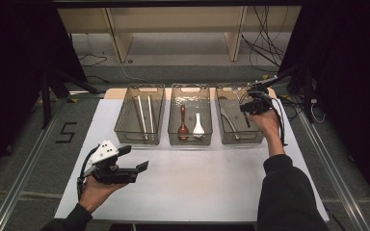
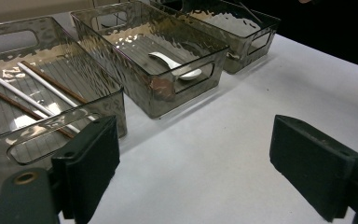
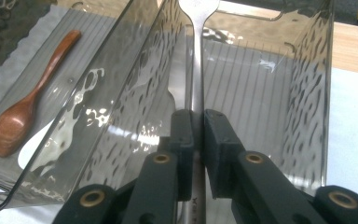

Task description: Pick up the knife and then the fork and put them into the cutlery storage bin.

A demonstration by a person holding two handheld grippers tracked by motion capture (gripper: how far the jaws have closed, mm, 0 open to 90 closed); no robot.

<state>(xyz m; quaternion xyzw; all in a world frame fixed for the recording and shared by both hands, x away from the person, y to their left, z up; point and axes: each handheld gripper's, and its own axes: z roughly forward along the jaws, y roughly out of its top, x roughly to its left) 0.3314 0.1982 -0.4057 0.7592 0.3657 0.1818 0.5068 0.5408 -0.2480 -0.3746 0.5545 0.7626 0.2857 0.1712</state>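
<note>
Three smoky clear bins stand in a row on the white table (image 1: 197, 183). My right gripper (image 1: 251, 108) (image 3: 196, 126) hangs over the right bin (image 1: 240, 140), shut on the handle of a metal utensil (image 3: 196, 56) that points down into that bin (image 3: 307, 93). Another metal utensil (image 1: 229, 120) lies on the bin's floor. Low at the left, my left gripper (image 1: 134, 158) (image 2: 203, 158) is held above the bare table, jaws wide apart with nothing between them.
The left bin (image 1: 139, 87) holds chopsticks (image 1: 143, 113) (image 2: 37, 88). In the middle bin (image 1: 190, 86) lie a brown wooden spoon (image 1: 183, 125) (image 3: 28, 107) and a white spoon (image 1: 198, 126) (image 2: 177, 65). Shelving and cables stand beyond the table.
</note>
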